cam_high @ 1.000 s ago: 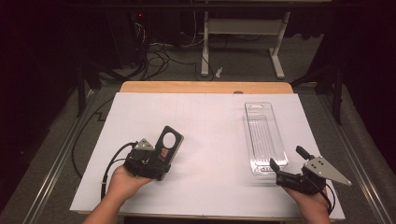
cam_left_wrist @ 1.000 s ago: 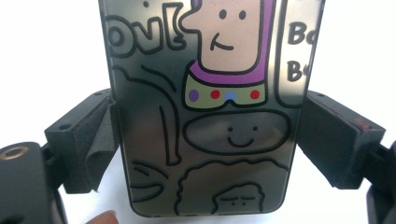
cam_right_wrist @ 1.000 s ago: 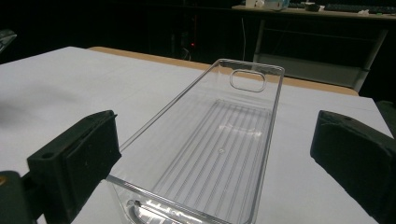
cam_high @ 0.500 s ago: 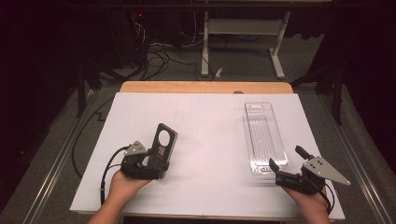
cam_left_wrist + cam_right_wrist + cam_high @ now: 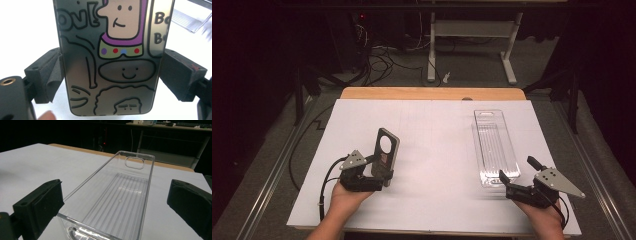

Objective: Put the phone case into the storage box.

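Observation:
A flat dark phone case [image 5: 385,148] with a round hole near its top stands nearly upright over the left of the white table, with my left gripper [image 5: 382,172] shut on its lower end. In the left gripper view, the case [image 5: 112,50] shows cartoon drawings on a glossy face, and the black pads [image 5: 47,77] press its two long edges. A clear ribbed plastic tray [image 5: 495,145] lies lengthwise on the right. My right gripper [image 5: 518,170] is open at the tray's near end. In the right gripper view, the tray [image 5: 120,195] lies empty ahead of the gripper [image 5: 115,205], whose jaws stand wide apart.
A white sheet [image 5: 437,135] covers the table, with a wooden strip [image 5: 432,93] along the far edge. Metal rails [image 5: 272,175] run down both sides. Beyond the table are desk legs [image 5: 430,55] and floor cables [image 5: 382,55].
My left gripper has shifted a little left and toward the person, turning the phone case more upright. The right gripper and tray have stayed put.

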`<state>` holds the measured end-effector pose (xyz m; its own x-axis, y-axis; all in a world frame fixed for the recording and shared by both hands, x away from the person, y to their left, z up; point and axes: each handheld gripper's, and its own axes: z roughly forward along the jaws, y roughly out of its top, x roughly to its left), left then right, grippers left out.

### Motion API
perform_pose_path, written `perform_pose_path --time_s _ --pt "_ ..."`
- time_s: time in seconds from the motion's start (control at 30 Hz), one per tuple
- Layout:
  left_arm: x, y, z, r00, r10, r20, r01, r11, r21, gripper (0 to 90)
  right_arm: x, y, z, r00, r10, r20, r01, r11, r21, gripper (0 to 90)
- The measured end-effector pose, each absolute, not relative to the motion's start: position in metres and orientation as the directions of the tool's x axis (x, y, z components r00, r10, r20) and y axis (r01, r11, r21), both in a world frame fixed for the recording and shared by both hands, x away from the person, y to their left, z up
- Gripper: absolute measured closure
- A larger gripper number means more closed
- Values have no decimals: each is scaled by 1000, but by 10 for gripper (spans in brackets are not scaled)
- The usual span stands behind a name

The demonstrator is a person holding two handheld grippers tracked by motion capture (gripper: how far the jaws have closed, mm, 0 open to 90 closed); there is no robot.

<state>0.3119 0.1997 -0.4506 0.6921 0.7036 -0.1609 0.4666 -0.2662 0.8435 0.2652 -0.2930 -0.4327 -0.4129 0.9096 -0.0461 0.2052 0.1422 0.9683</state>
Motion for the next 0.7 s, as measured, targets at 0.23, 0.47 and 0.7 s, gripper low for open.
perform_pose_path --time_s 0.23,0.47,0.7 --pt "311 198 -445 712 683 -163 425 -234 874 132 267 -291 -434 -415 909 -48 208 145 967 7" --pt "311 199 -442 727 664 -175 402 -205 892 132 267 -289 -434 -423 905 -50 201 148 968 6" --pt "313 190 -432 780 611 -133 346 -245 906 133 268 -283 -432 -434 899 -55 198 154 968 6"
